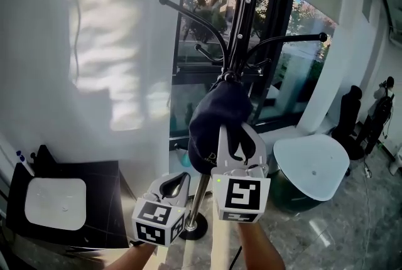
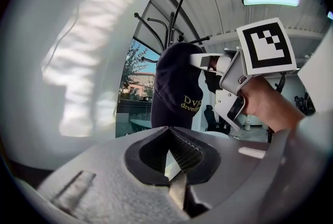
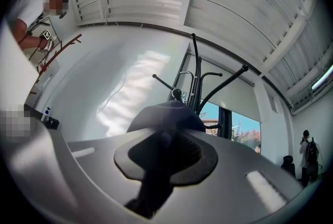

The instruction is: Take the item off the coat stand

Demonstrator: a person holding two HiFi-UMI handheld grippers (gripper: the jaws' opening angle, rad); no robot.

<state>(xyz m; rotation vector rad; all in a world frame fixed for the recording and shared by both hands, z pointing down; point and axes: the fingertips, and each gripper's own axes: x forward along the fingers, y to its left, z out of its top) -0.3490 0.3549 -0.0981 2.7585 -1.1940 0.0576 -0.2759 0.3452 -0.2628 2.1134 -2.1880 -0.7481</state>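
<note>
A dark navy cap (image 1: 217,118) with gold lettering hangs on a lower hook of the black coat stand (image 1: 245,5). My right gripper (image 1: 237,143) reaches up from below, shut on the cap's lower edge. In the right gripper view dark fabric fills the space between the jaws, and the cap (image 3: 166,116) domes above them in front of the stand (image 3: 195,72). My left gripper (image 1: 174,184) hangs lower and to the left, shut and empty. From the left gripper (image 2: 174,165) view, the cap (image 2: 174,82) shows with the right gripper (image 2: 208,61) pinching its side.
The stand's round base (image 1: 195,225) sits on the floor below my hands. A white table (image 1: 311,165) stands to the right, a black cabinet (image 1: 94,212) with a white tray (image 1: 55,201) to the left. A window is behind the stand. A person (image 3: 36,4) stands far off.
</note>
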